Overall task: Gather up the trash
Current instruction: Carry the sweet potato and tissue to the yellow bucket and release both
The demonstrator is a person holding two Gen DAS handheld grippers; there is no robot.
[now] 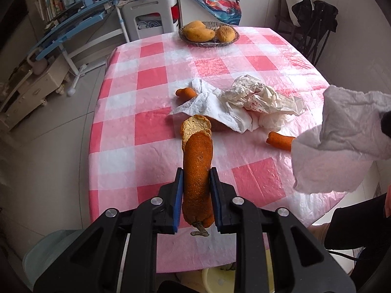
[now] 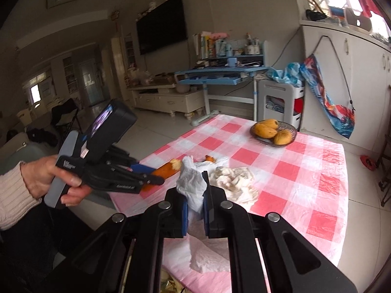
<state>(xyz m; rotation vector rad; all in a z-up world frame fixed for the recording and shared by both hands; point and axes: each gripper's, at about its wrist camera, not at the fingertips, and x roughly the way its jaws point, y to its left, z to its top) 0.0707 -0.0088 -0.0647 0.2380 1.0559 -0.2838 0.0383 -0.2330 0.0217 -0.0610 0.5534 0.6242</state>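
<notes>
My left gripper [image 1: 196,178] is shut on a long strip of orange peel [image 1: 197,171] and holds it above the near edge of the pink checked table [image 1: 151,78]. It also shows in the right wrist view [image 2: 156,179], peel [image 2: 166,169] sticking out. My right gripper [image 2: 195,195] is shut on a white paper tissue [image 2: 191,185], which hangs at the right of the left wrist view [image 1: 342,141]. On the table lie a flat white tissue [image 1: 215,109], a crumpled white wrapper [image 1: 259,95] and two more peel pieces [image 1: 185,92] [image 1: 279,140].
A glass dish of yellow fruit [image 1: 207,34] stands at the table's far end. A pale green bin [image 1: 48,254] and a yellow container [image 1: 215,280] sit below the near table edge. Chairs, a blue desk and a white stool surround the table.
</notes>
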